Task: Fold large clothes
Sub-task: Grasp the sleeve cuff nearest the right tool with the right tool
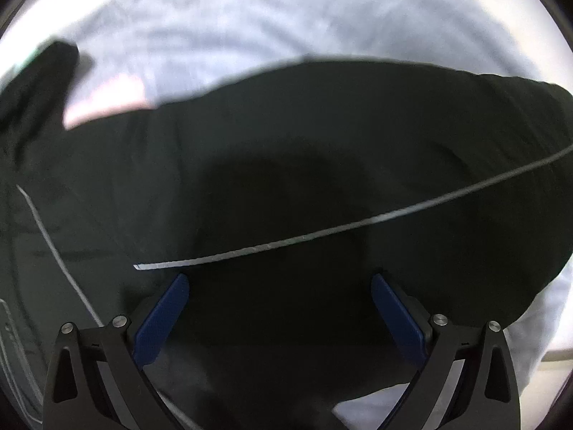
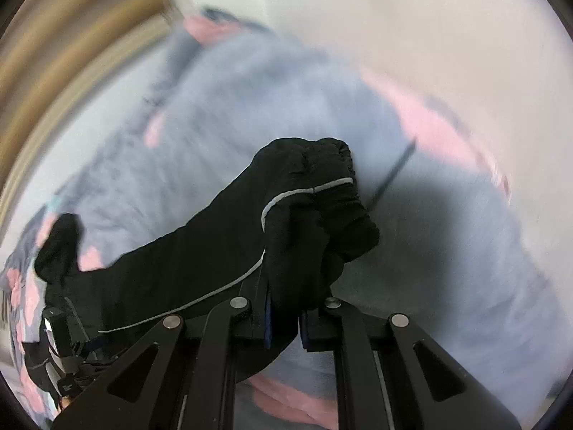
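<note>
Right gripper (image 2: 284, 317) fingers clamped on bunched black garment with thin white piping (image 2: 308, 215), frame centre, probably lifting edge for fold. Left gripper (image 1: 279, 286) fingers apart above same garment, spread over pale blue-pink bedding (image 1: 215, 28), lining up second grab.

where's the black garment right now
The black garment lies spread on the pale blue and pink bedding beneath the open left gripper, one bunched end clamped in the right gripper.

Black garment (image 1: 286, 136) with thin grey piping; pale blue blanket (image 2: 250, 107) with pink patches
</note>
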Demonstrator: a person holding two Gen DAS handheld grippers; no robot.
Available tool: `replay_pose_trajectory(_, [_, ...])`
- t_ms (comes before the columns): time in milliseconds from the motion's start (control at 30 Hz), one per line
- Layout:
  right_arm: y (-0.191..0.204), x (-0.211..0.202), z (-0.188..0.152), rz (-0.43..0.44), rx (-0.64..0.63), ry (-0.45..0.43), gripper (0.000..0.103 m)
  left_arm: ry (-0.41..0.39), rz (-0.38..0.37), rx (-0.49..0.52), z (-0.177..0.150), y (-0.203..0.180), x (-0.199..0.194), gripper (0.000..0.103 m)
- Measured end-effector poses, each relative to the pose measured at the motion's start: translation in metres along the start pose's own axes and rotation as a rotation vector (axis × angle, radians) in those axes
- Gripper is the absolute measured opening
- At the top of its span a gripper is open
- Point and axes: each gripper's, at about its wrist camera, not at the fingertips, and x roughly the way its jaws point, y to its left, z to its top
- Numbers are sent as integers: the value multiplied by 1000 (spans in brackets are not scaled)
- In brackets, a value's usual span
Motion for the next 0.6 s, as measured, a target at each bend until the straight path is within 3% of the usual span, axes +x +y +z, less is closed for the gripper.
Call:
replay_pose_trajectory(67, [-4,33,-6,-66,0,65,13,46,35,24,-2,0,20,101])
replay_pose_trajectory(133, [-7,49,-9,-93,5,87,13,36,45,52,-4,-3,19,101])
replay_pose_trajectory(300, [10,31,-6,-127,-44,75,13,-14,-59,12,-20,18,-30,101])
replay_pose_trajectory(433, [55,0,-8,-93,-129,18,13,-89,-59,-42,-45,55,-79,101])
replay_pose_trajectory(600, [129,-38,-21,-1,-252,-34,13,-143,12,-124,-94,116,-135,101])
